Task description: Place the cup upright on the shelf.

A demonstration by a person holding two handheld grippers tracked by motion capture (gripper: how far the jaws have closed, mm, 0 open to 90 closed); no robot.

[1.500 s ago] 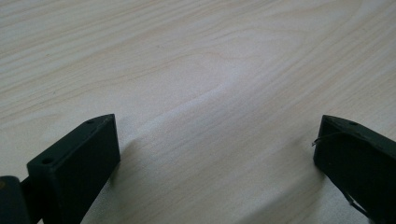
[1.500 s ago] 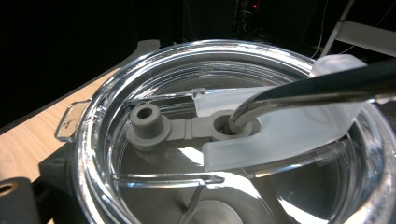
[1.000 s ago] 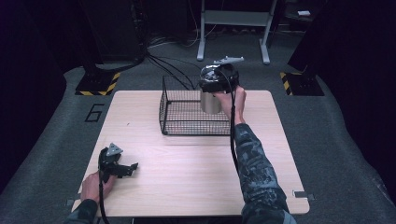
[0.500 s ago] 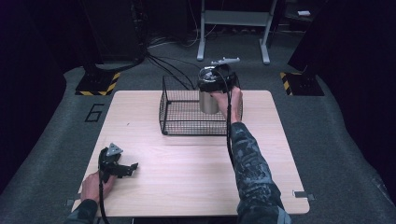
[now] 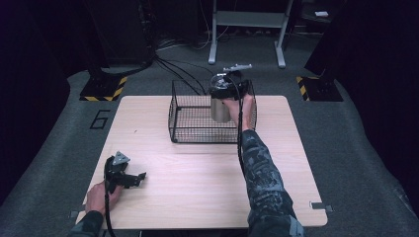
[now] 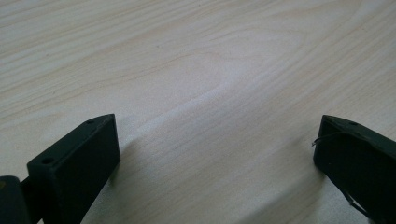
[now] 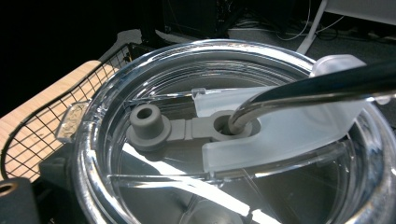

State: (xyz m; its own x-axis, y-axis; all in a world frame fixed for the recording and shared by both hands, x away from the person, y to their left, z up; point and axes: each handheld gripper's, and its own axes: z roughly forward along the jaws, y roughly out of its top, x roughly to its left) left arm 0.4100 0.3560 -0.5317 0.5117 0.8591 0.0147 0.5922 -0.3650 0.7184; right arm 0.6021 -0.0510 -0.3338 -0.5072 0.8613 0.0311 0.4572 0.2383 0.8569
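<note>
Meanwhile, the right gripper (image 5: pixel 223 91), arm outstretched, pinches the tumbler (image 5: pixel 220 108) over the wire basket (image 5: pixel 197 134); left gripper (image 5: pixel 129 178) rests on the counter (image 5: pixel 197 173), fingers spread.

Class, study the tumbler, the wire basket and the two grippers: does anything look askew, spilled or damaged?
Nothing stands out. The steel tumbler stands upright in the wire basket with the right gripper at its clear lid, metal straw through it. The left gripper rests open on the table. No spill shows.

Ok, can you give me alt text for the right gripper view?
Close-up from above of a tumbler's clear plastic lid, with a bent metal straw entering its hole beside a grey rubber stopper. At the left are the black wire basket and the light wooden table.
</note>
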